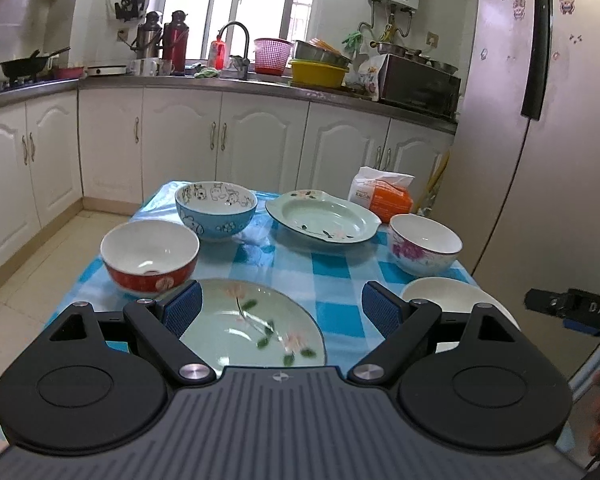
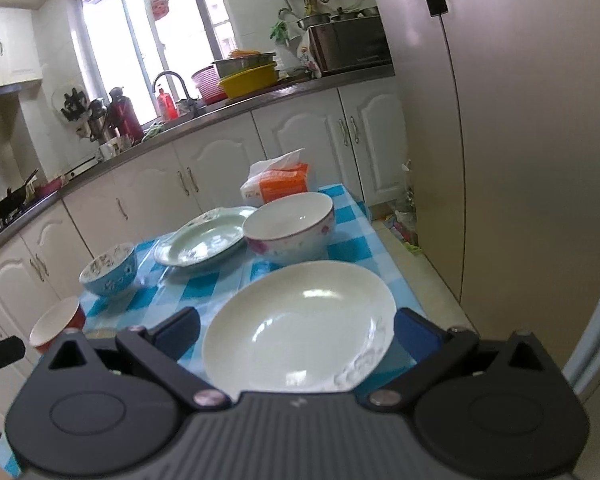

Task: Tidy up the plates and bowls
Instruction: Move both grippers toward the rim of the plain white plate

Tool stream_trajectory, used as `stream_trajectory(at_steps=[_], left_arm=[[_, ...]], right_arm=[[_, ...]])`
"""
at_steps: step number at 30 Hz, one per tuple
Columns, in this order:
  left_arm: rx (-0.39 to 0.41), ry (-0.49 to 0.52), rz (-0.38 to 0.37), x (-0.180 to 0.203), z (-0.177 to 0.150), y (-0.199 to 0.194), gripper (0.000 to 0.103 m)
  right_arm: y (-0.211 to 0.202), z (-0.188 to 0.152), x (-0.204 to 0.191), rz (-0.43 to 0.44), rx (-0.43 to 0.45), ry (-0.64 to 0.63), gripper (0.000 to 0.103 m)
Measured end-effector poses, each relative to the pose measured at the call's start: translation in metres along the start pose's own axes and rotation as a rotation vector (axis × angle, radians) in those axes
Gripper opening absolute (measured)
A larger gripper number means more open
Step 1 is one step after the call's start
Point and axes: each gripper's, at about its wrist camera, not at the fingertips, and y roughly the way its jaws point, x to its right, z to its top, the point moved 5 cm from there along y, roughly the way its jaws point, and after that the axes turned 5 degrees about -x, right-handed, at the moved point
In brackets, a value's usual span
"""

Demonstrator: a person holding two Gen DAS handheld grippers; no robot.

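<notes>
Left gripper (image 1: 282, 308) spread wide, holding nothing, above the near green floral plate (image 1: 256, 330); right gripper (image 2: 296, 336) also wide, empty, over the white plate (image 2: 300, 324) at the table's (image 1: 332, 276) near right edge; red bowl (image 1: 150, 256) at left edge, blue bowl (image 1: 216, 210) behind it; second green plate (image 1: 322, 218) far centre; pink-flower bowl (image 1: 424, 244) near right edge; tissue pack (image 1: 382, 194) at far corner; checked cloth bare mid-table; fridge (image 2: 520, 160) near the table's right side.
</notes>
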Motion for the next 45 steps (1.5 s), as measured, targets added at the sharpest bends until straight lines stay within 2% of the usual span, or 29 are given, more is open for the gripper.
stream_trajectory(at_steps=[6,11,16,21,27,29,30,32,33,35,37,45], left_arm=[[-0.037,0.009,0.004,0.001,0.013,0.027,0.103],[-0.061,-0.006,-0.007,0.009,0.027,0.049,0.103],[-0.082,-0.009,0.007,0.018,0.034,0.068,0.103],[-0.101,0.010,-0.067,0.034,0.025,0.069,0.103],[-0.161,0.001,-0.174,0.056,0.007,0.084,0.100],[-0.177,-0.001,-0.202,0.061,0.000,0.089,0.094],[-0.184,0.002,-0.210,0.067,-0.002,0.092,0.091],[-0.201,0.010,-0.221,0.074,-0.009,0.099,0.072],[-0.208,0.013,-0.228,0.078,-0.011,0.102,0.070],[-0.215,0.017,-0.241,0.084,-0.015,0.108,0.068],[-0.224,0.024,-0.228,0.090,-0.020,0.114,0.066],[-0.255,0.019,-0.251,0.098,-0.028,0.123,0.063]], right_arm=[[0.012,0.010,0.020,-0.028,0.011,0.054,0.102],[0.015,0.020,0.028,-0.084,0.058,0.059,0.102],[0.020,0.029,0.032,-0.062,0.077,0.094,0.102],[0.031,0.027,0.044,-0.029,0.037,0.110,0.102],[0.042,0.016,0.073,0.023,-0.021,0.215,0.102],[0.044,0.013,0.078,0.033,-0.019,0.227,0.099],[0.046,0.011,0.080,0.041,-0.022,0.234,0.094],[0.051,0.007,0.084,0.055,-0.030,0.251,0.087],[0.054,0.005,0.086,0.061,-0.037,0.261,0.082],[0.060,0.001,0.090,0.078,-0.052,0.287,0.074],[0.065,-0.002,0.094,0.088,-0.065,0.304,0.061],[0.071,-0.006,0.100,0.113,-0.071,0.318,0.048]])
